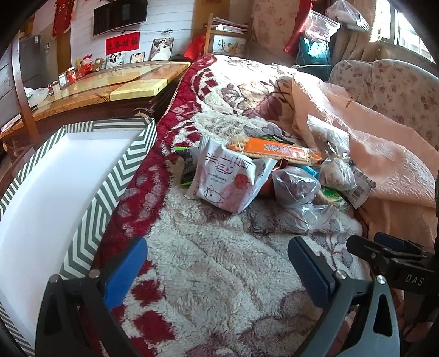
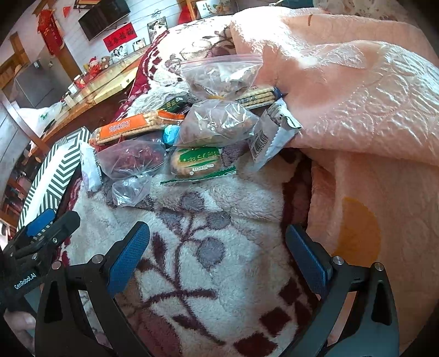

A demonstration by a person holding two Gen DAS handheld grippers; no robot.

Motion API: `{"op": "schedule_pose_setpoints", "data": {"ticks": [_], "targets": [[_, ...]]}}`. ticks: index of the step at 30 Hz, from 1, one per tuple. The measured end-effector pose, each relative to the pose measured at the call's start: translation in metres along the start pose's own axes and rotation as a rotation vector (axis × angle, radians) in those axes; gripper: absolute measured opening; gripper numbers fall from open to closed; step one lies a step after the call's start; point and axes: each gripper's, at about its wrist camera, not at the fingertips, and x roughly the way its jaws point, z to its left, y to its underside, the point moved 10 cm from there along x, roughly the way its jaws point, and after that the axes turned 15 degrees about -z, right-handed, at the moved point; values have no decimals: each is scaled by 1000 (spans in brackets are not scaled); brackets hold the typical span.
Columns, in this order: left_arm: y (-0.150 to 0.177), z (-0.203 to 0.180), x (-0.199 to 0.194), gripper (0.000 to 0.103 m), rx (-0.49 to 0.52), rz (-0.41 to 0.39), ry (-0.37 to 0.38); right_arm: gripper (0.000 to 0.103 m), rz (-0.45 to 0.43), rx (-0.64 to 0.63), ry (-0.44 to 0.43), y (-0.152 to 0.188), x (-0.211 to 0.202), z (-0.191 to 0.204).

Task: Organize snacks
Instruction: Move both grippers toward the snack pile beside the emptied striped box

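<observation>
left gripper (image 1: 216,272) and right gripper (image 2: 218,255), both spread and empty, hover above the fleecy floral red-and-cream blanket (image 1: 219,274); the heap of packaged snacks (image 1: 263,175) lies ahead, apart from both. left view alone shows the white interior of the chevron-striped box (image 1: 55,192); right view shows a green-wrapped cake (image 2: 196,162).

A fleecy floral blanket (image 1: 219,261) in cream and dark red covers the bed, with a quilted peach bedspread (image 2: 356,90) bunched up along its far side. Beyond the bed's edge stands a glossy yellow-brown bench (image 1: 115,82), carrying framed photos (image 1: 137,57), a plush toy (image 1: 85,65) and small jars. On the white wall behind hang a dark television (image 1: 119,15) and a red banner (image 1: 122,42) with black characters. A floral cushion (image 1: 389,90) sits near the window
</observation>
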Motion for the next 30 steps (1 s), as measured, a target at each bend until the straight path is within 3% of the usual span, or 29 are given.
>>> {"op": "schedule_pose_setpoints", "data": {"ticks": [15, 23, 30], "targets": [[-29, -8, 1, 103, -1, -18, 23, 100, 18, -8, -8, 3, 3, 4], [-41, 5, 11, 103, -32, 6, 5, 100, 19, 1, -12, 2, 4, 3], [-33, -18, 15, 103, -7, 46, 48, 100, 33, 6, 6, 3, 5, -1]]}}
